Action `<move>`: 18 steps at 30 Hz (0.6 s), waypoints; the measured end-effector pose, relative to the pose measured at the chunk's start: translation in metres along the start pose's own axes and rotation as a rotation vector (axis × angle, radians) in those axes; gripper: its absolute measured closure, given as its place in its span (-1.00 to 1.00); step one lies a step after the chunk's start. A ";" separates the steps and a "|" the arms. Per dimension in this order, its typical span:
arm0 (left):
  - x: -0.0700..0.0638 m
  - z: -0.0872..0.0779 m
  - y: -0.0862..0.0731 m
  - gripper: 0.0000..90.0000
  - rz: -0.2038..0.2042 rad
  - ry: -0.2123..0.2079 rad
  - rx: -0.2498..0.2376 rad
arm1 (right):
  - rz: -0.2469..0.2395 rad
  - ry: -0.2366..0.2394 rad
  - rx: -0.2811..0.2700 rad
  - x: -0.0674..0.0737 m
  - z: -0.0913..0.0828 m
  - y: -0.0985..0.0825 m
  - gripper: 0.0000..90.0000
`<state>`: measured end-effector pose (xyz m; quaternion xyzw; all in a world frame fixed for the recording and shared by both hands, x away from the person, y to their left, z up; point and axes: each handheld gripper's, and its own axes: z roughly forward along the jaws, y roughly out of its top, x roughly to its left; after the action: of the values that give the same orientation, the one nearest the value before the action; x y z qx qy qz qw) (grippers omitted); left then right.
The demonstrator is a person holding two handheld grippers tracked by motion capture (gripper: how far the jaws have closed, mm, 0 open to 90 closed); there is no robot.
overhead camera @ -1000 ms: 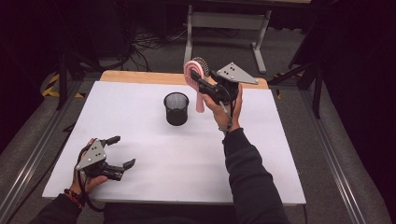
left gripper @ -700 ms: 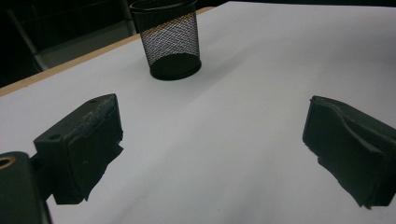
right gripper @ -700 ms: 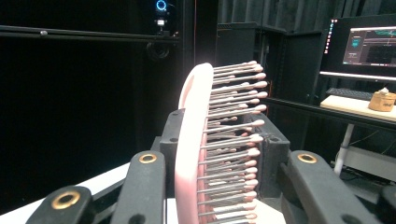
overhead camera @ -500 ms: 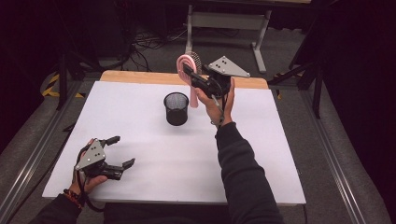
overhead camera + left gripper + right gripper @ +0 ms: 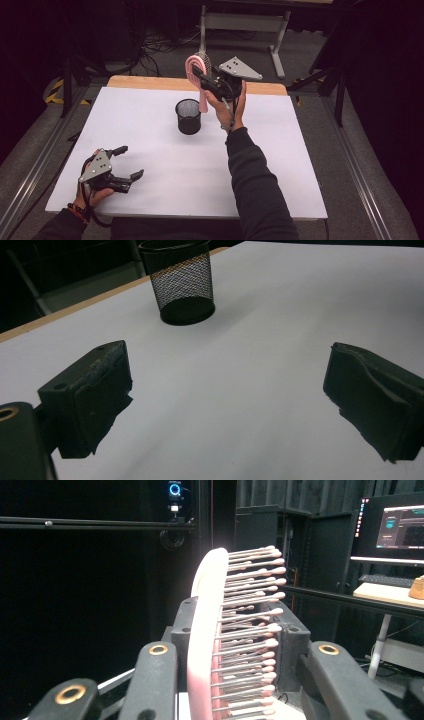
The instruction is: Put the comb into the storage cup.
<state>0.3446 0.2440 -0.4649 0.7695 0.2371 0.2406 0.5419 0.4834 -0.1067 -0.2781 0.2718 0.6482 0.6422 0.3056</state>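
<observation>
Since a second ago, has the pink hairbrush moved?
Yes. The pink hairbrush, held in the right gripper, has shifted left, closer to above the black mesh cup.

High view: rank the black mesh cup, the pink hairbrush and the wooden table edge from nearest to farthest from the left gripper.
From the left gripper, at the near left of the table:
1. Black mesh cup, standing mid-table, up and to the right.
2. Pink hairbrush, held in the air by the right gripper, beyond the cup.
3. Wooden table edge, along the far side.
</observation>
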 end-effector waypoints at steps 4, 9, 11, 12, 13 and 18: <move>0.000 0.000 0.000 -0.87 -0.001 -0.003 -0.001 | 0.012 -0.009 -0.008 -0.001 0.003 0.001 0.40; -0.002 0.000 0.000 -0.87 0.001 -0.007 -0.001 | 0.000 -0.013 -0.002 -0.003 0.007 0.000 0.40; -0.002 0.001 0.000 -0.87 0.006 -0.013 0.006 | 0.000 -0.013 -0.003 -0.004 0.009 0.000 0.40; -0.003 0.001 0.000 -0.87 0.006 -0.020 0.005 | 0.006 -0.011 -0.003 -0.003 0.009 0.000 0.40; -0.003 0.001 0.000 -0.87 0.008 -0.024 0.006 | 0.009 -0.010 -0.006 -0.003 0.010 0.000 0.40; -0.001 -0.001 -0.001 -0.87 -0.001 -0.024 0.000 | 0.009 -0.002 -0.011 -0.002 0.016 -0.001 0.40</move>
<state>0.3437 0.2443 -0.4656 0.7721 0.2310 0.2312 0.5450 0.4966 -0.0974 -0.2786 0.2739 0.6430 0.6469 0.3048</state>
